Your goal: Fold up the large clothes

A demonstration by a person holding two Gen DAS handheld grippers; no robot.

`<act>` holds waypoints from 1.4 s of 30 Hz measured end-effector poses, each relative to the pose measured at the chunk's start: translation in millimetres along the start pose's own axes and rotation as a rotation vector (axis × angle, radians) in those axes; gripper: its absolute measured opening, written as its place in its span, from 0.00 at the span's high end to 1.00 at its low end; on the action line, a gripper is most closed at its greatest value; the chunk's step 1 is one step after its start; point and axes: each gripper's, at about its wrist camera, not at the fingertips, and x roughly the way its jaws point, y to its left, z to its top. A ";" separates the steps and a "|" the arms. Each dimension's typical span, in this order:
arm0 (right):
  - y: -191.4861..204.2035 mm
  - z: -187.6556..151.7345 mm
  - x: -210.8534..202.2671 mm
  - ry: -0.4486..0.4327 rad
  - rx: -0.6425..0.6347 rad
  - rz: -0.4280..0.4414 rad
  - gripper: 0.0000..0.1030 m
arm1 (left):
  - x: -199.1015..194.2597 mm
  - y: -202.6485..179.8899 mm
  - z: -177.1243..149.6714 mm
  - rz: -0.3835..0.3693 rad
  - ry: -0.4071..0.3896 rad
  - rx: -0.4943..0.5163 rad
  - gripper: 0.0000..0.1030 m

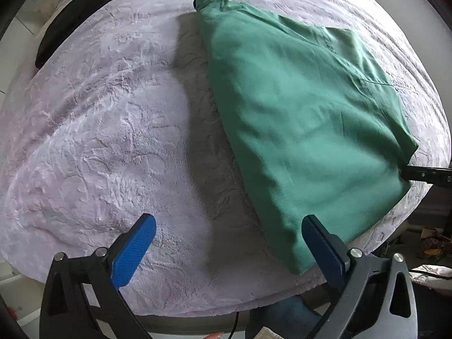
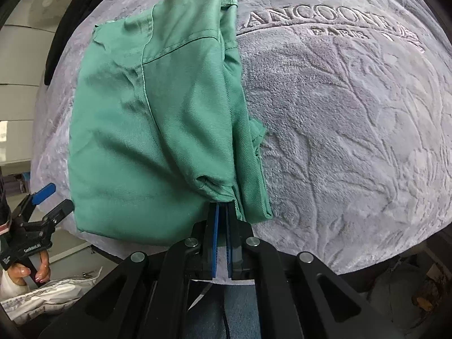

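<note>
Green woven cloth — one large folded garment [image 1: 305,118], with stitched seams and soft creases — lies on a pale lilac plush blanket [image 1: 113,130] embossed with leaf shapes and raised lettering. Two grippers work it: the left gripper [image 1: 226,243], blue textured pads spread wide, holds nothing above the blanket at the garment's near corner; the right gripper [image 2: 221,212] has its black fingers pinched tight on the garment's bunched edge. One black cloth strip [image 1: 84,14] lies along the blanket's far side — one hand [image 2: 31,271] shows beside pale floor.
</note>
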 end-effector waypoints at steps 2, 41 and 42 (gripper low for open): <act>6.3 0.1 -15.3 -0.043 -0.017 -0.005 0.92 | -0.5 1.6 0.1 0.004 -0.003 -0.004 0.00; 8.6 66.2 -43.8 -0.024 -0.038 -0.113 0.80 | 18.8 13.6 31.1 0.053 0.055 -0.180 0.00; 9.5 65.2 -47.8 -0.025 -0.036 -0.121 0.65 | 15.8 11.8 32.0 0.066 0.046 -0.169 0.00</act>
